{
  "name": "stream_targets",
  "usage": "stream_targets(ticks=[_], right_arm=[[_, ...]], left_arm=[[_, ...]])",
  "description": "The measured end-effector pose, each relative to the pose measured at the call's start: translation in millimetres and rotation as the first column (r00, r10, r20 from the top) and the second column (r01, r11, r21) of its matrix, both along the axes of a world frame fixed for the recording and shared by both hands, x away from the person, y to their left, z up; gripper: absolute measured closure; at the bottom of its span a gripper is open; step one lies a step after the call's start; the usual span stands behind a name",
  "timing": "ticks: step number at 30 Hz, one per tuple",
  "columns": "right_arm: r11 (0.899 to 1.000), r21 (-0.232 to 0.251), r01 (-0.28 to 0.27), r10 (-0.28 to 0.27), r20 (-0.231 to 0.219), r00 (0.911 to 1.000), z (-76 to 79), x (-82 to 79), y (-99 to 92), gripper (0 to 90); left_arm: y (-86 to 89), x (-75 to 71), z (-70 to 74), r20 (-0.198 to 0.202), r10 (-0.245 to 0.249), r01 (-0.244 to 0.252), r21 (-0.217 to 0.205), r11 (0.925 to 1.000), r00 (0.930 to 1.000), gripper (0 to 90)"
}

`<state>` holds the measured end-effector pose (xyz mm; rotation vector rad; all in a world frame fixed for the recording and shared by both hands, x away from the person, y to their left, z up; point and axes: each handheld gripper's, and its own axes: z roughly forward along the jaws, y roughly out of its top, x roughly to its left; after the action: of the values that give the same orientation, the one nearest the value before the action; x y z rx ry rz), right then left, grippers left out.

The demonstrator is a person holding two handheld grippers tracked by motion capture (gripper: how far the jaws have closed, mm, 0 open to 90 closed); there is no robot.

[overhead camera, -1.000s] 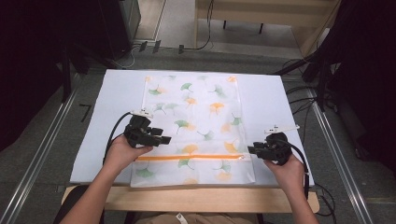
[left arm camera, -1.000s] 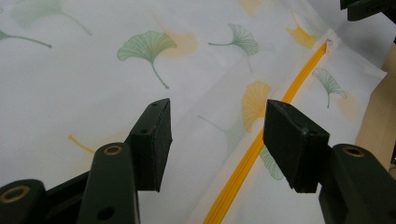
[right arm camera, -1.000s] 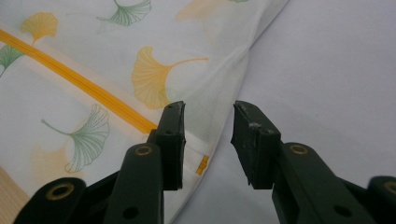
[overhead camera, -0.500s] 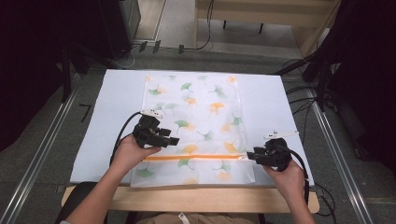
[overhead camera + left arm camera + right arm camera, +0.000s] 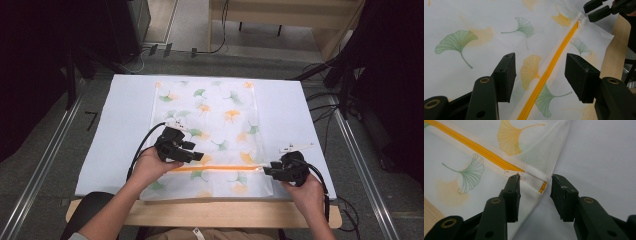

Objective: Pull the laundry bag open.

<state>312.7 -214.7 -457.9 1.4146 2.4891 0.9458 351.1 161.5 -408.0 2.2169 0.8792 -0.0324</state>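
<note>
Barely begun, by the look of it: one ginkgo-print pouch [image 5: 210, 115] lying flat mid-table [image 5: 125, 110], its single orange zip [image 5: 220, 169] seemingly closed end to end and not yet gripped. Two grippers counted: left gripper [image 5: 197, 156] hovering over the zip, jaws wide apart on nothing; right gripper [image 5: 267, 171] at the zip's right end, jaws just opening (pouch edge between them, unpressed).

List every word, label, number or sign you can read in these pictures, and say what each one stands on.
No readable text, label, number or sign anywhere.
Pouch: ginkgo-leaf print, no writing.
Orange zipper: no marking.
Left gripper and right gripper: plain black, no brand visible.
White tag at the bottom edge of the high view: too small to read.
</note>
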Motion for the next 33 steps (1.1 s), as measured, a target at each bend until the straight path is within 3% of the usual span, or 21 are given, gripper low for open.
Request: stream_targets(ticks=[5, 9, 15, 20, 25, 31, 33], right_arm=[[1.000, -0.025, -0.003, 0.002, -0.013, 0.9999, -5.6, 2.7, 2.3, 61.2], [0.999, -0.041, -0.013, 0.013, 0.007, 0.9999, -6.4, 4.0, 7.5, 61.5], [0.994, -0.110, -0.002, 0.007, 0.042, 0.9991, -6.1, 1.3, 18.5, 67.4], [0.994, -0.111, -0.001, 0.006, 0.047, 0.9989, -6.0, 0.7, 23.8, 76.2], [0.996, -0.086, -0.023, 0.024, 0.018, 0.9995, -5.3, 3.5, 23.5, 85.2], [0.999, -0.017, -0.036, 0.035, -0.034, 0.9988, -2.9, 10.3, 17.0, 85.6], [0.999, 0.007, -0.036, 0.036, -0.021, 0.9991, 1.8, 10.4, 14.3, 85.6]], left_arm=[[-1.7, 0.0, -1.1, -0.002, -0.003, 0.003, -0.014, 0.9999, 1.0000, 43.5], [-2.3, -0.1, -1.6, -0.002, 0.000, 0.000, -0.021, 0.9998, 1.0000, 43.6], [-4.7, -1.4, -1.3, 0.001, 0.002, -0.002, -0.028, 0.9996, 1.0000, 43.9], [-9.6, -2.8, -2.9, 0.000, -0.011, 0.011, -0.020, 0.9997, 0.9999, 44.7], [-12.7, -4.3, -4.2, -0.007, -0.015, 0.015, -0.035, 0.9993, 0.9999, 45.9], [-18.8, -6.0, -6.2, -0.014, -0.033, 0.032, -0.037, 0.9988, 0.9994, 47.3], [-19.9, -6.5, -7.0, -0.015, -0.041, 0.040, -0.033, 0.9987, 0.9991, 48.1]])
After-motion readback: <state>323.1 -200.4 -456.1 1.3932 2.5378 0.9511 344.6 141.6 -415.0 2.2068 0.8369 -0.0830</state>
